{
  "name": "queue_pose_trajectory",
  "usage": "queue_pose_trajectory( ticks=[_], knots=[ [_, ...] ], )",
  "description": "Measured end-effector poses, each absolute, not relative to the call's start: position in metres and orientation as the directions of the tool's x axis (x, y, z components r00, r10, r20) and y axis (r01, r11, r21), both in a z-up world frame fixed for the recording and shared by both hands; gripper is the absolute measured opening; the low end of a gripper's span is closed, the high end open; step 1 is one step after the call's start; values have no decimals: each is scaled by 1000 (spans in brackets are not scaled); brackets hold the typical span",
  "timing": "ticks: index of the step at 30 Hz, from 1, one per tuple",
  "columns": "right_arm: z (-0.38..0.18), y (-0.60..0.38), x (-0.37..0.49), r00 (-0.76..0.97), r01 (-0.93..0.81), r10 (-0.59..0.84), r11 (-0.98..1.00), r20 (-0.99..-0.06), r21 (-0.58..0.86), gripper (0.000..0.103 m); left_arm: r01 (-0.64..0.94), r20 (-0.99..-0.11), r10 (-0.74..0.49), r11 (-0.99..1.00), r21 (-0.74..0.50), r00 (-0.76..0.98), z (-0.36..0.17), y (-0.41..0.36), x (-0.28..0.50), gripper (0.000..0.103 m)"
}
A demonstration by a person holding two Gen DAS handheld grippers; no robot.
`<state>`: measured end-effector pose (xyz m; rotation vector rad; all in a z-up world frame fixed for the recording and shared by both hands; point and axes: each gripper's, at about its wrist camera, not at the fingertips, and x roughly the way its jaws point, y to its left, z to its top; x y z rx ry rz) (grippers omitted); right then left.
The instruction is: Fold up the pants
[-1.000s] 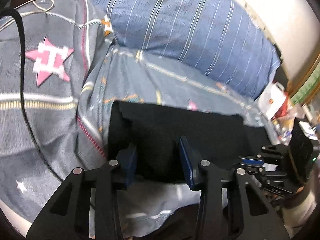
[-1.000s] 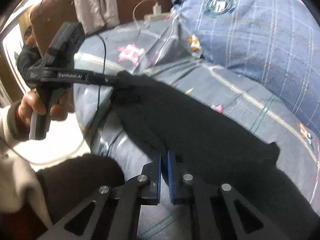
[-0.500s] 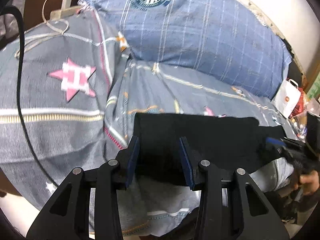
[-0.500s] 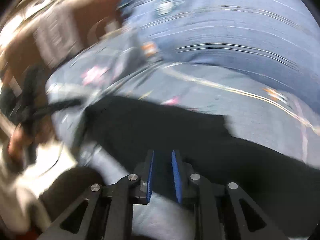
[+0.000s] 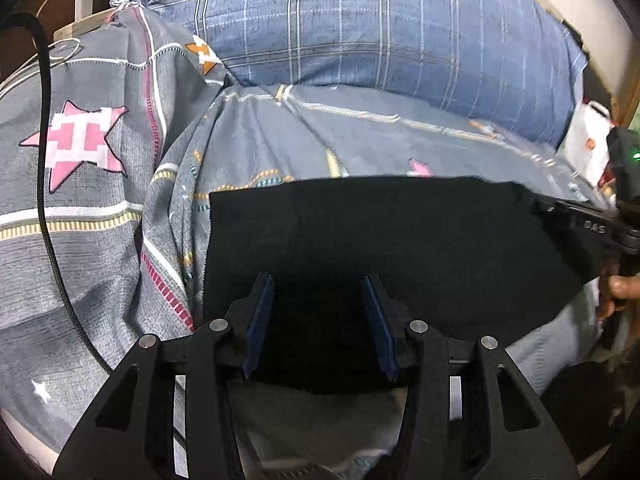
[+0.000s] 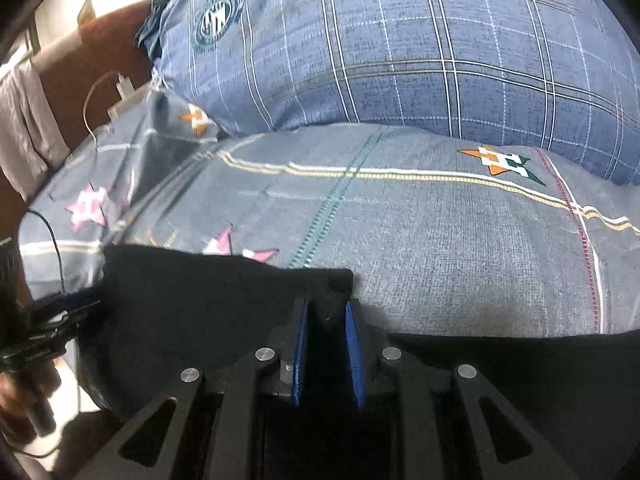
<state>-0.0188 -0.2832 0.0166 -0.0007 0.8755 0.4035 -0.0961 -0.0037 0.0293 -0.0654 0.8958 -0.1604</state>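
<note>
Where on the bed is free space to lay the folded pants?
Free: the grey bedsheet between the black pants and the blue plaid pillow. Crowded: the left side, with a black cable and charger, and the pants' right end, near a white bag.

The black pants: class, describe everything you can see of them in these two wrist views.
The black pants are plain, matte, soft-looking cloth, lying flat as a folded rectangle with straight edges on the star-patterned grey bedsheet. The left tongs stand open over the near edge; the right tongs, parted, straddle a corner. Whether either touches the cloth is unclear. No pockets or waistband show.
</note>
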Motion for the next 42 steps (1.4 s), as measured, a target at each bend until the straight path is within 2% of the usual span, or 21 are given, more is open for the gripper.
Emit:
queue_pose_trajectory(
  ticks=[4, 11, 14, 22, 27, 31, 36, 42],
  knots=[
    [15, -285, -22, 592, -327, 326, 933, -737, 150, 17, 98, -769, -155, 988, -120, 620, 30, -4, -95, 46],
    [47, -295, -56, 645, -317, 317, 939, -696, 133, 17, 72, -761, -141, 990, -124, 634, 44, 0, -103, 46],
    [51, -298, -71, 638, -327, 347, 930, -688, 166, 17, 74, -750, -141, 990, -121, 647, 51, -1, -106, 46],
    [23, -290, -89, 554, -381, 383, 906, -739, 184, 18, 103, -742, -173, 985, -139, 647, 49, -10, -109, 46],
    [5, -316, -95, 565, -320, 389, 916, -728, 241, 18, 115, -757, -164, 986, -118, 632, 30, -7, -106, 46],
    [5, -339, -104, 586, -264, 375, 926, -718, 269, 18, 118, -763, -169, 986, -121, 624, 40, -9, -105, 46],
    [7, -375, -117, 620, -165, 307, 951, -722, 262, 18, 196, -745, -219, 973, -121, 630, 63, -31, -106, 46],
    [9, -453, -155, 695, 69, 200, 938, -691, 340, 21, 318, -739, -299, 940, -121, 603, 77, -74, -99, 47]
  ],
)
